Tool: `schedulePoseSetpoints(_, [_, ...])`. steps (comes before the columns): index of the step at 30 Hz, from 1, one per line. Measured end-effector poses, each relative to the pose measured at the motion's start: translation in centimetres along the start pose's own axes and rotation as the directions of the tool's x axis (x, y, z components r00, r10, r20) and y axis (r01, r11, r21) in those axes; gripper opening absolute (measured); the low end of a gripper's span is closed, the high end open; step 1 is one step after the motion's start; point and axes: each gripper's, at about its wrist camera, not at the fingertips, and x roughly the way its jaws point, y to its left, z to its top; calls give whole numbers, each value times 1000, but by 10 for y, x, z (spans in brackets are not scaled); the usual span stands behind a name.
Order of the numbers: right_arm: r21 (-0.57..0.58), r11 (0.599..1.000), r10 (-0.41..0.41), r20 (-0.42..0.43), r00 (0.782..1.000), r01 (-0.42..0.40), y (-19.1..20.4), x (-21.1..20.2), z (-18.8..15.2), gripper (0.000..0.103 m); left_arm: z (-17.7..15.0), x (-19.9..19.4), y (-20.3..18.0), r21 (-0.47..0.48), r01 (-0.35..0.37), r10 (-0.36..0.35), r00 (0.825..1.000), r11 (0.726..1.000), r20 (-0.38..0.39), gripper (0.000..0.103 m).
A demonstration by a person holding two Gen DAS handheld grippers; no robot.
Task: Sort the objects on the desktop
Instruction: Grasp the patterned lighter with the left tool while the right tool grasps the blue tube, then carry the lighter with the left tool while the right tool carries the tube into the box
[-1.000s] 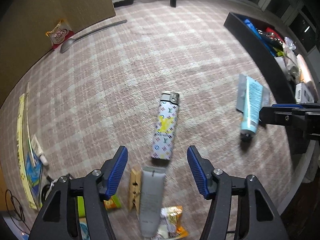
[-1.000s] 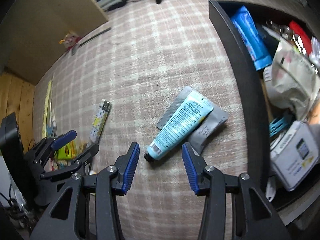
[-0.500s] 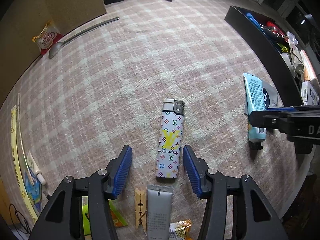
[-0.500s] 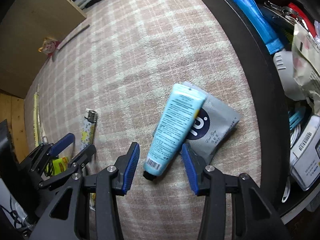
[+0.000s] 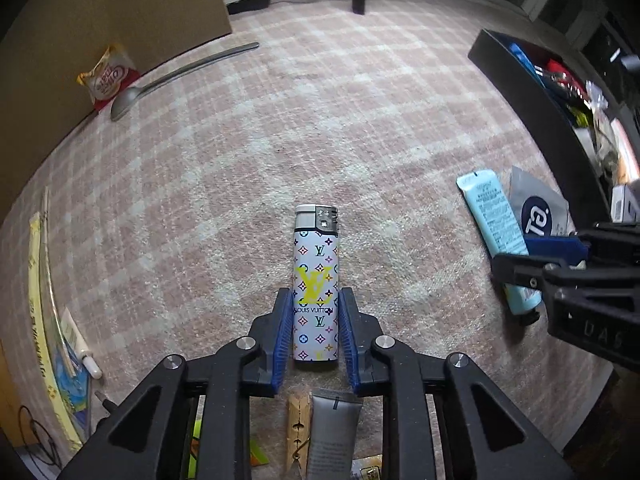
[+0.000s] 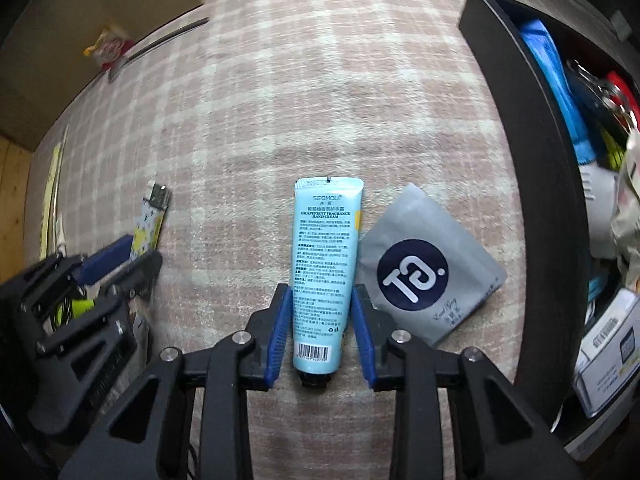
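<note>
Closing both tools on the next two things to sort, with much still loose on the checked cloth.
Left tool (image 5: 315, 334) is closing around the lighter (image 5: 316, 284), pads at its sides; right tool (image 6: 321, 334) is closing astride the hand cream tube (image 6: 325, 264), gaps still visible. Black bin (image 6: 532, 184) already holds several things; grey sachet (image 6: 424, 276), spoon (image 5: 168, 78) and snack packet (image 5: 106, 76) remain.
</note>
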Motion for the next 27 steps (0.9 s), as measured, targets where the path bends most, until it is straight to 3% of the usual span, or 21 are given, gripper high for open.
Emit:
schedulePoseSetpoints(5, [-5, 999, 47, 7, 999, -47, -6, -5, -5, 29, -2, -5, 12, -58, 24, -24, 1000, 998, 3, 22])
schedulePoseSetpoints(17, [-43, 996, 81, 81, 993, -78, -17, -34, -8, 29, 2, -38, 7, -64, 35, -31, 997, 997, 64, 22])
schedulePoseSetpoints(27, [-42, 995, 97, 150, 984, -92, -46, -78, -8, 29, -1, -68, -51, 1, 43, -43, 991, 999, 124, 22])
